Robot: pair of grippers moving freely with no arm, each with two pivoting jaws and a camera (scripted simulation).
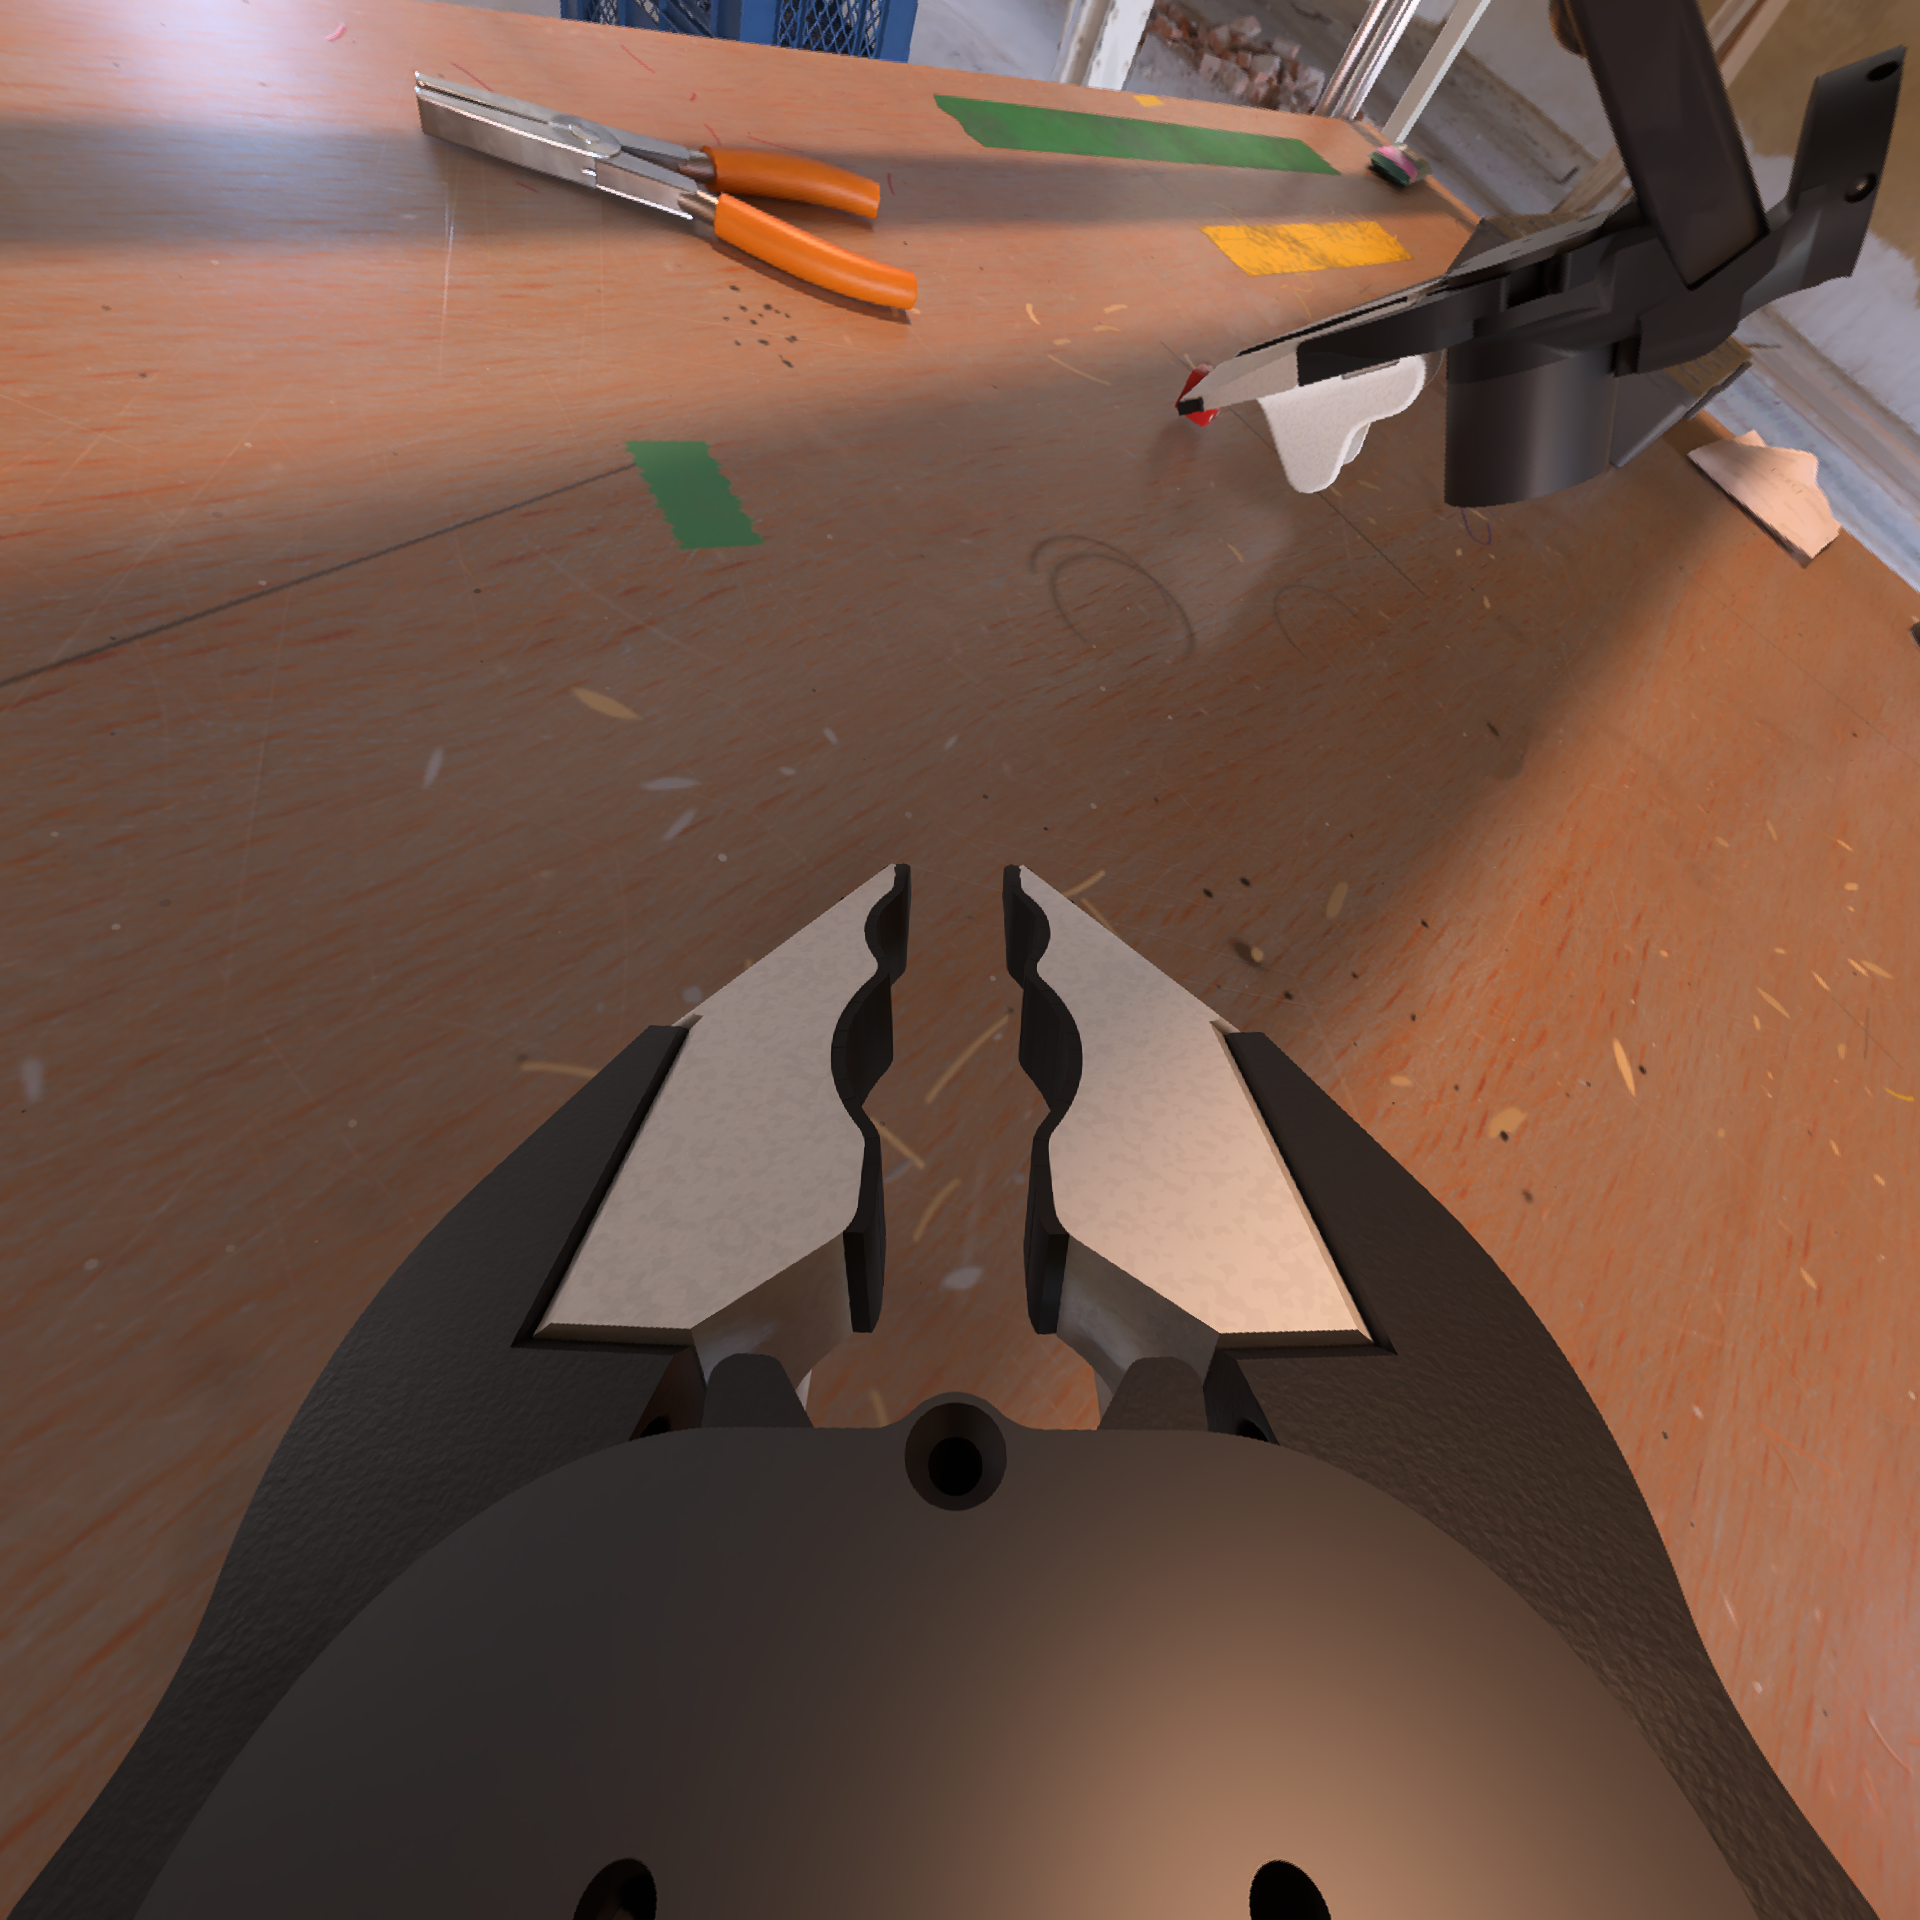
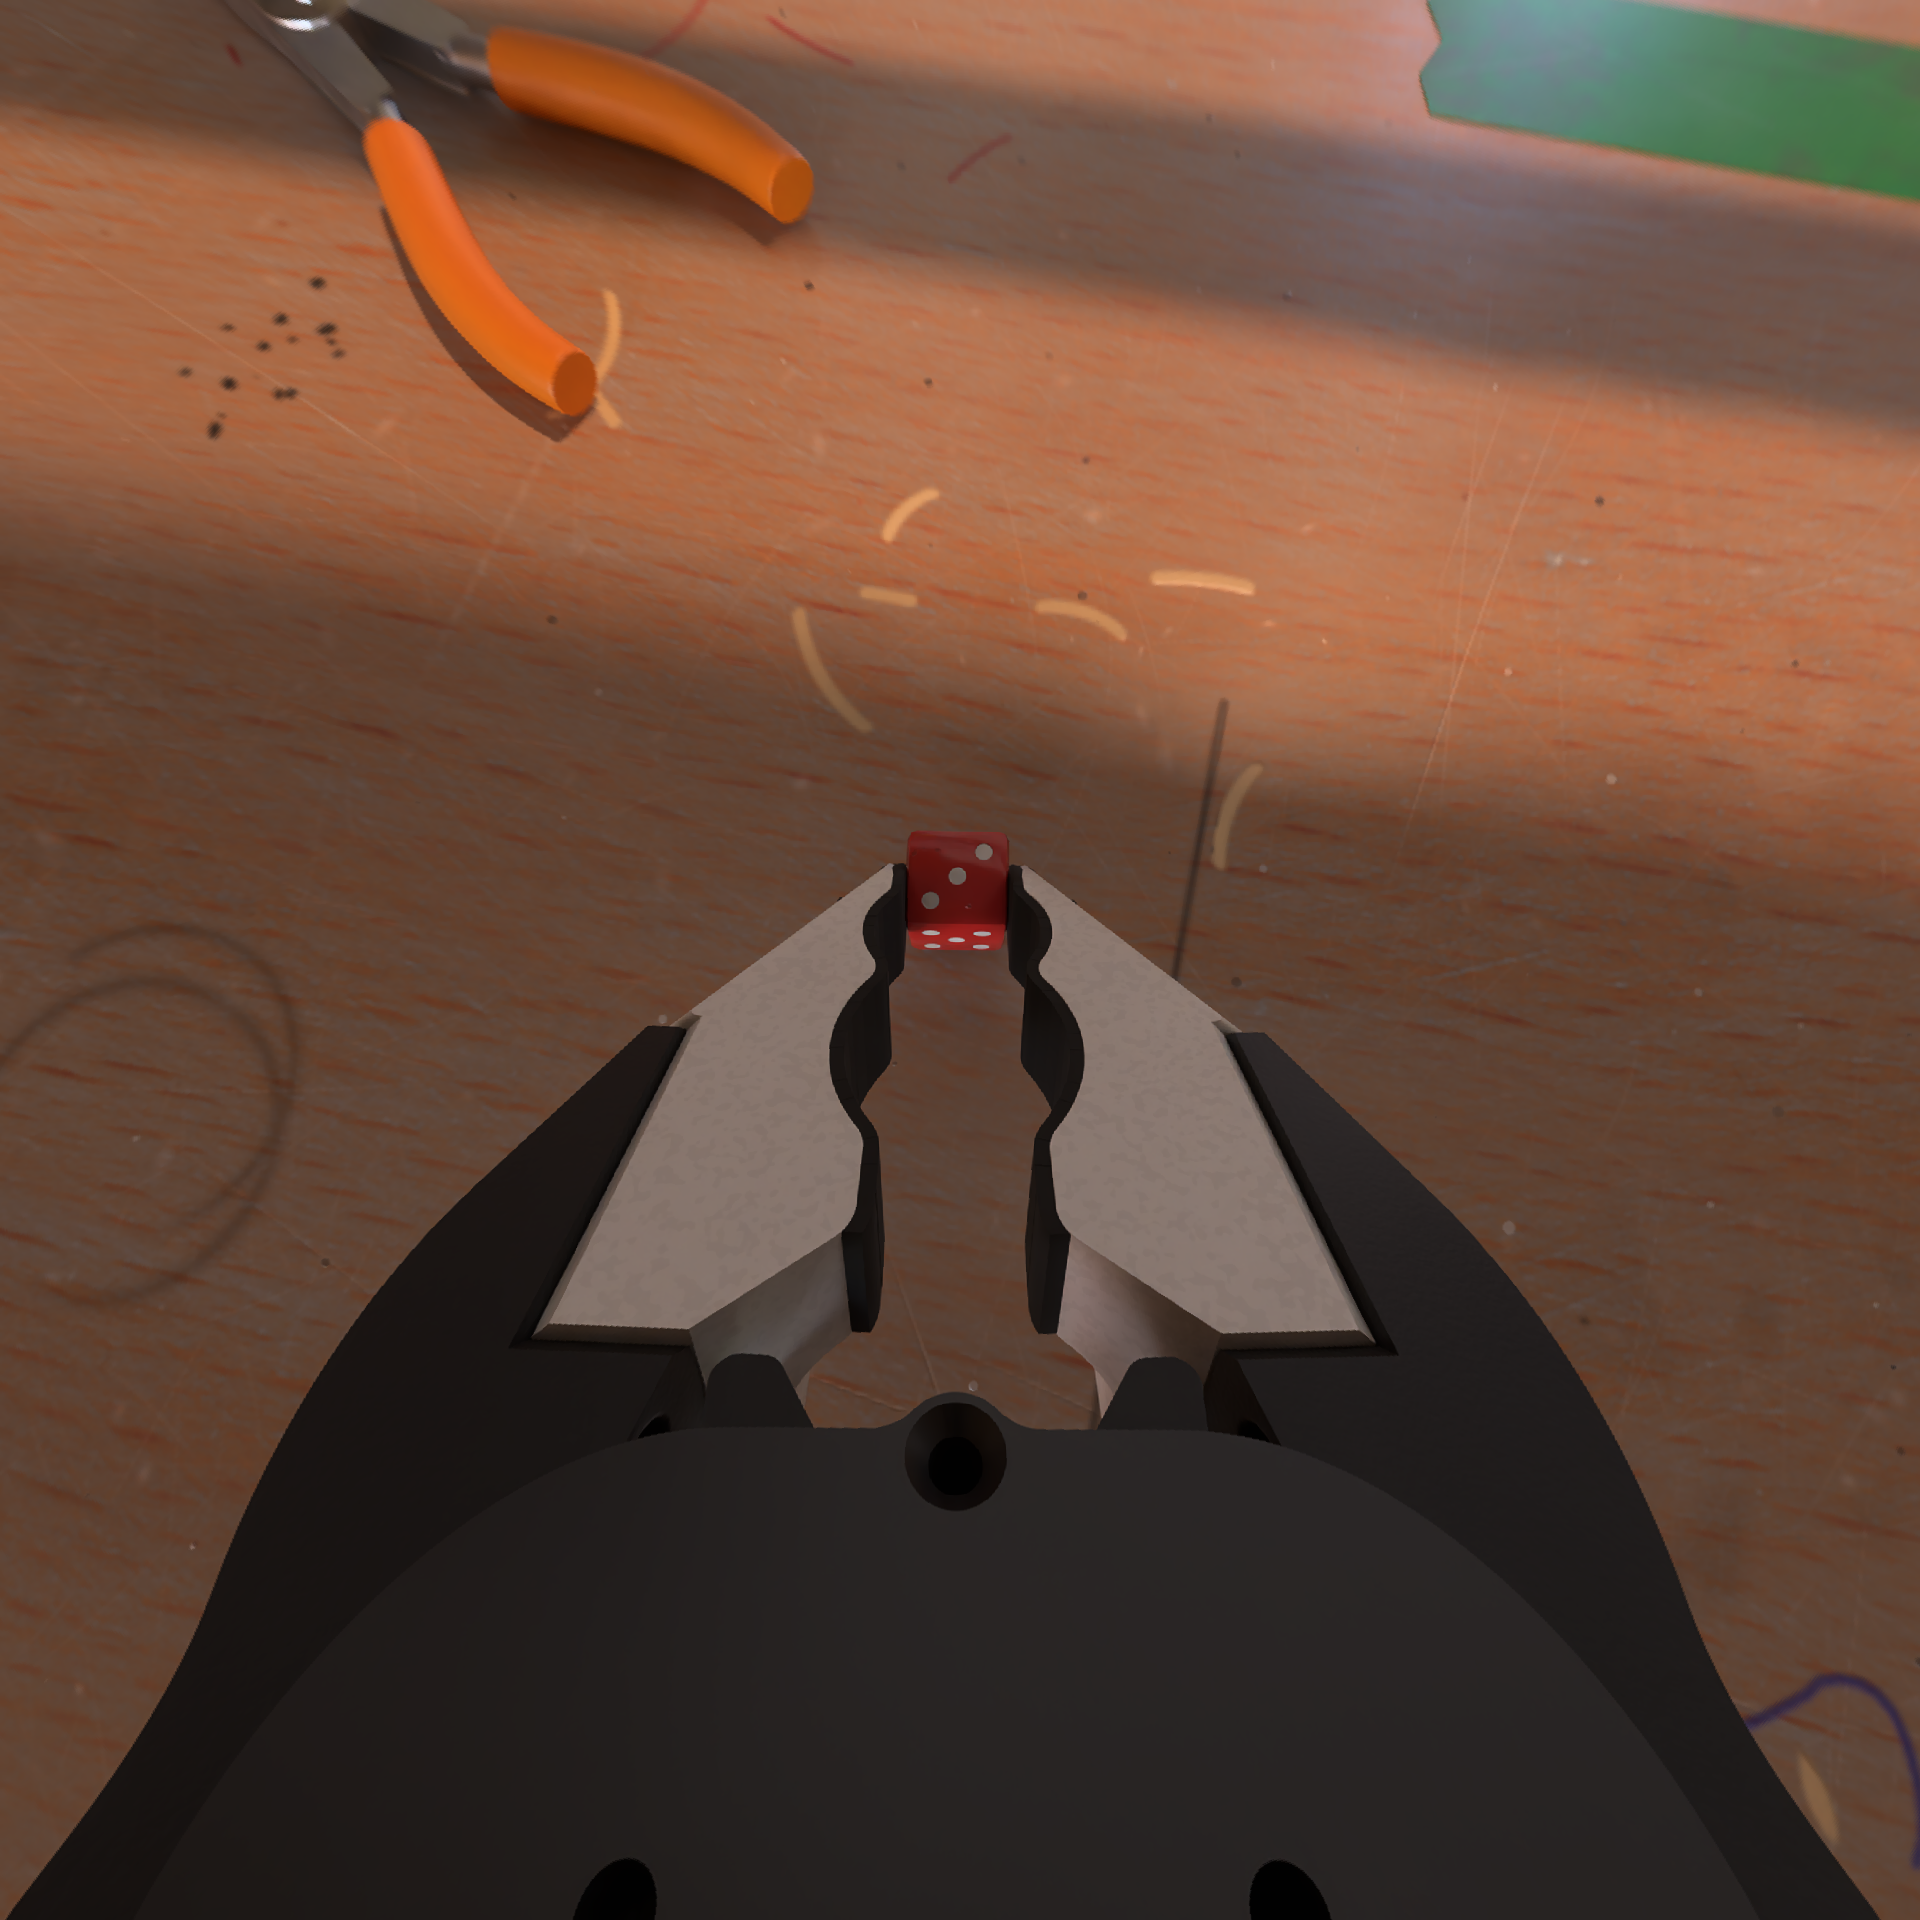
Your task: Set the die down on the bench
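A small red die [image 2: 956,891] with white pips is pinched between the fingertips of my right gripper [image 2: 956,883], which is shut on it. It hangs low over the orange-brown wooden bench [image 2: 1455,935]; I cannot tell whether it touches the surface. In the left wrist view the right gripper [image 1: 1195,400] shows at the far right, tilted down, with the die [image 1: 1202,414] at its tips. My left gripper [image 1: 956,883] is empty, its jaws a narrow gap apart, hovering above the bench [image 1: 416,831] well short of the die.
Orange-handled pliers [image 1: 727,197] lie at the far left, also in the right wrist view [image 2: 468,239]. Green tape patches [image 1: 694,494] [image 1: 1132,135] and a yellow one [image 1: 1304,247] are stuck to the bench. A blue crate [image 1: 738,21] stands beyond the far edge. A wood scrap [image 1: 1766,494] lies at the right edge.
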